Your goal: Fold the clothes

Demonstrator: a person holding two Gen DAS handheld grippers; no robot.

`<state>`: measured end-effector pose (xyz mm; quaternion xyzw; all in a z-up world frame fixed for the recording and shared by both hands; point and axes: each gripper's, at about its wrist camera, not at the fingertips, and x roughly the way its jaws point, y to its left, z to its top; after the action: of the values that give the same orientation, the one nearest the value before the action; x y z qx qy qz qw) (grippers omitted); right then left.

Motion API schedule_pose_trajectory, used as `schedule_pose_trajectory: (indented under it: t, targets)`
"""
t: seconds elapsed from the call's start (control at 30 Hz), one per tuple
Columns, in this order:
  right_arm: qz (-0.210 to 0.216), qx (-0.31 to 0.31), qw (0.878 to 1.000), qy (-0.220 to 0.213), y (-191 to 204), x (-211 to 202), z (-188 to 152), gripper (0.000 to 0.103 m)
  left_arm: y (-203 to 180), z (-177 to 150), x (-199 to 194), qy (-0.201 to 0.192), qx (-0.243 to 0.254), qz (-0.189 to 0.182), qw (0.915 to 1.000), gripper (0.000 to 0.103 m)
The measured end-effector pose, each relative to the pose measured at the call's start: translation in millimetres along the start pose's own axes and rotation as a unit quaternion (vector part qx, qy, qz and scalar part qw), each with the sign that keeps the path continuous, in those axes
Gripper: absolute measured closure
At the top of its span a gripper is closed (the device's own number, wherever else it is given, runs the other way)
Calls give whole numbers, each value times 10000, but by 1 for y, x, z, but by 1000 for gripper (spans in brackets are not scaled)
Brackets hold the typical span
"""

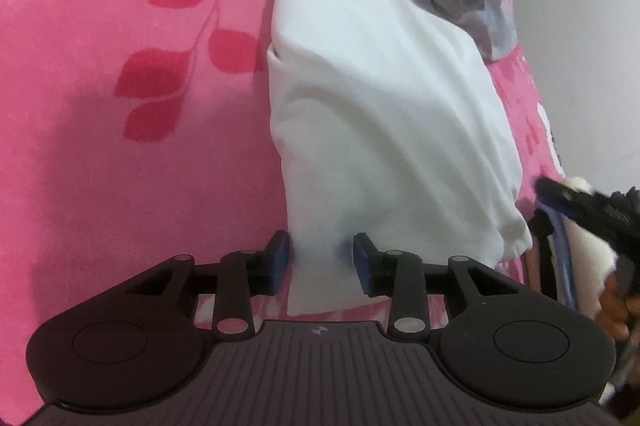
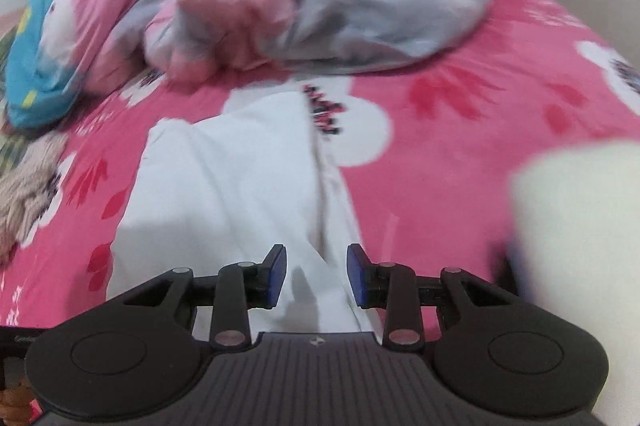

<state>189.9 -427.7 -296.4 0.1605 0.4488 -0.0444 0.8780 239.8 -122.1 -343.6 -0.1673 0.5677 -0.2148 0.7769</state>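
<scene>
left gripper (image 1: 320, 260): bottom centre of its view, blue pads spread apart, white cloth between them but not pinched
right gripper (image 2: 316, 276): same deal, pads apart over the cloth
white garment (image 1: 380, 105): mid-frame on the pink bedspread (image 1: 120, 145)
crumpled blanket (image 2: 300, 5): top of right view, blurry

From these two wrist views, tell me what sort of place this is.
Probably a bedroom: the white garment lies on a bed covered by a pink floral blanket, with a crumpled pink and grey quilt and a blue pillow behind.
</scene>
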Motion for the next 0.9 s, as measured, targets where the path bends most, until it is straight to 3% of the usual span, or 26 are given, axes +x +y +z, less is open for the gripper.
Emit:
schedule_pose_trajectory:
  t: [0.03,0.07,0.1,0.33,0.43,0.53,0.6,0.67,0.73,0.77,0.9]
  targets:
    - [115,-1,9999,115,-1,14,5,71,1,-1,1,5,6,22,10000,68]
    - [225,-3,9995,220,-3,25,10,95,3,-3,1,12,19,35,10000,68]
    - [280,0,9993,261,-4,30,11,99,3,-4,2,20,57,43,10000,68]
    - [-371,467,9976,363,-31,46,16,102,3,-8,6,17,220,83,9997,67]
    - [-65,833,9965,24,-40,30,35,98,3,-9,5,11,239,66,9997,67]
    - [243,801,9965,-63,-37,40,62,87,4,-9,5,-7,187,23,9998,67]
    - [348,650,9973,-34,-31,61,79,57,3,-9,5,-21,189,11,9998,67]
    - [485,482,9977,33,-24,87,94,53,1,-9,6,-54,206,10,9998,67]
    - [662,329,9971,175,-18,108,101,70,1,-11,7,-86,236,13,9997,66]
    - [736,252,9968,201,-14,114,104,96,0,-11,7,-98,246,12,9996,66]
    - [871,-136,9946,-545,4,91,109,97,0,-11,9,-110,265,11,9996,66]
